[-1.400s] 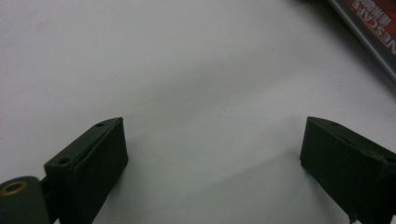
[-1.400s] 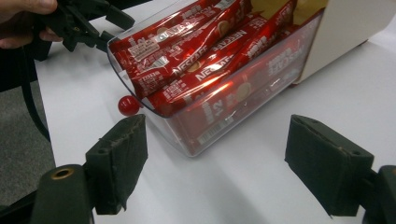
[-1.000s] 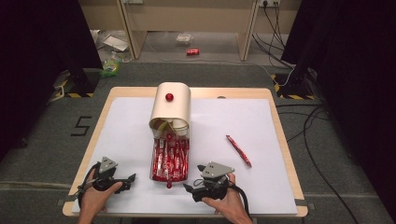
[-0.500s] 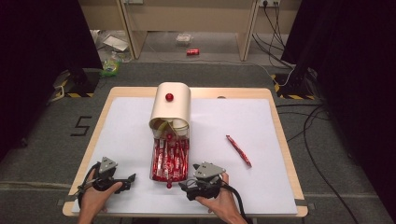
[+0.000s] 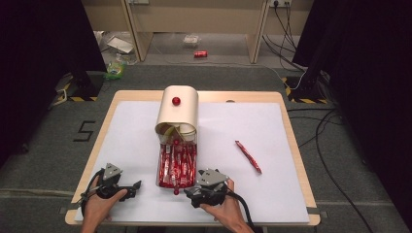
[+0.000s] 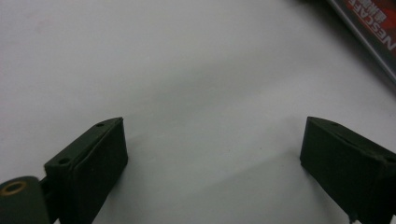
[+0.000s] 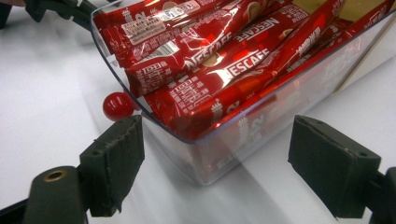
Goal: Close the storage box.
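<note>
A beige box [image 5: 178, 112] with a red knob on top stands mid-table. Its clear drawer [image 5: 178, 167] is pulled out toward me and packed with red Nescafe sachets [image 7: 224, 60]. A small red knob [image 7: 118, 106] sticks out of the drawer's front. My right gripper [image 5: 192, 190] is open just before the drawer's front right corner, its jaws either side of that corner [image 7: 210, 158]. My left gripper [image 5: 133, 186] is open over bare white table, left of the drawer, nothing between its jaws. One loose red sachet [image 5: 248, 156] lies to the right.
The white table sheet [image 5: 272, 131] has a wooden rim [image 5: 295, 145]. Cables run on the floor at right [image 5: 335, 145]. Litter and a red can [image 5: 200, 54] lie on the floor beyond the table. The left gripper view catches the drawer's edge [image 6: 369, 28] at top right.
My right gripper has moved left toward the drawer's front corner. The left gripper has stayed put.
</note>
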Tool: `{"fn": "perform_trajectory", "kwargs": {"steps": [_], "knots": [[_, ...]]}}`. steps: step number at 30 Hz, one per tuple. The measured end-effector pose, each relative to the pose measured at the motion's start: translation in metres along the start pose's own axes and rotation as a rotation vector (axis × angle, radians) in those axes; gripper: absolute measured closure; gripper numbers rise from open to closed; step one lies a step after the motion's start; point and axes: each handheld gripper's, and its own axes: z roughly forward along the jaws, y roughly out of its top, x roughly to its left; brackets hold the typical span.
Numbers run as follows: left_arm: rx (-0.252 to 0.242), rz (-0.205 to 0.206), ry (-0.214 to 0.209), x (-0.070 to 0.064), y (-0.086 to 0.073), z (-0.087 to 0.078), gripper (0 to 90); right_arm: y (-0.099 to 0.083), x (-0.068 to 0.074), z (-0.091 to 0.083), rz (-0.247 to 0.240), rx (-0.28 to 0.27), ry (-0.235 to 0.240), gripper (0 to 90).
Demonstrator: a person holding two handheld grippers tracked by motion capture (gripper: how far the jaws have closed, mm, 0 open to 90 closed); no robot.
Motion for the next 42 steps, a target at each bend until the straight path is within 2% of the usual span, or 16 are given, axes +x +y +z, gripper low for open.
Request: {"fn": "perform_trajectory", "kwargs": {"steps": [6,11,19,25,28,34,42], "knots": [[0.000,0.000,0.000,0.000,0.000,0.000,6.5,0.002,-0.003,0.004,0.004,-0.031,-0.008,19.2],[0.000,0.000,0.000,0.000,0.000,0.000,6.5,0.005,-0.003,0.006,-0.006,-0.034,-0.012,19.2],[0.000,0.000,0.000,0.000,0.000,0.000,6.5,0.006,-0.004,0.007,0.005,-0.042,-0.036,19.2],[0.000,0.000,0.000,0.000,0.000,0.000,6.5,0.008,-0.006,0.007,0.024,-0.069,-0.057,19.1],[0.000,0.000,0.000,0.000,0.000,0.000,6.5,0.008,-0.009,0.008,0.043,-0.071,-0.046,19.0],[0.000,0.000,0.000,0.000,0.000,0.000,6.5,0.009,-0.013,0.010,0.072,-0.094,-0.056,18.9],[0.000,0.000,0.000,0.000,0.000,0.000,6.5,0.014,-0.021,0.012,0.084,-0.115,-0.078,19.5]]}}
